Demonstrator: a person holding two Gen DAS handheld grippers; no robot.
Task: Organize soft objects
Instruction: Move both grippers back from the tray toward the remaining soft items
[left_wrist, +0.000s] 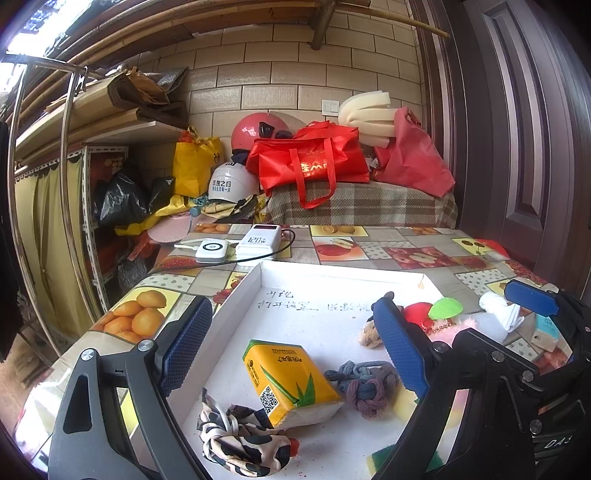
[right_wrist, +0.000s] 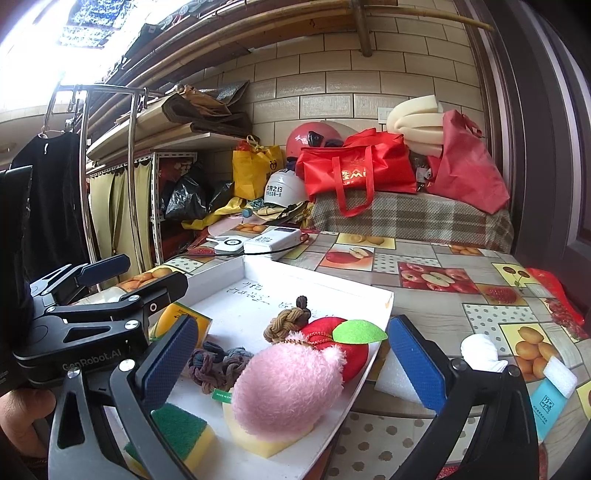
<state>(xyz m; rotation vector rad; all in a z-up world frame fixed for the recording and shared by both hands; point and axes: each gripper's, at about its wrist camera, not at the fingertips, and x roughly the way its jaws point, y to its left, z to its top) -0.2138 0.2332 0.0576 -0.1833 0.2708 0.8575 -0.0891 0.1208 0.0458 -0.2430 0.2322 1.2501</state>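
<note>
A white tray (left_wrist: 314, 280) on the fruit-print table holds the soft things. In the left wrist view a yellow tissue pack (left_wrist: 288, 380), a leopard-print scrunchie (left_wrist: 240, 439) and a blue-purple knotted rope (left_wrist: 365, 387) lie in it. My left gripper (left_wrist: 295, 343) hovers open over them and touches none. In the right wrist view a pink plush (right_wrist: 288, 384) rests on a yellow sponge (right_wrist: 258, 439), beside a red apple plush (right_wrist: 351, 350) and a tan knot (right_wrist: 284, 325). My right gripper (right_wrist: 293, 358) is wide open around the pink plush, with gaps on both sides.
A green-topped sponge (right_wrist: 181, 435) lies at the tray's near corner. Right of the tray lie a white foam piece (right_wrist: 395, 376), a white sock (right_wrist: 480, 350) and a teal packet (right_wrist: 550, 406). Two power banks (right_wrist: 273, 238) with a cable sit behind the tray. Bags and helmets crowd the back.
</note>
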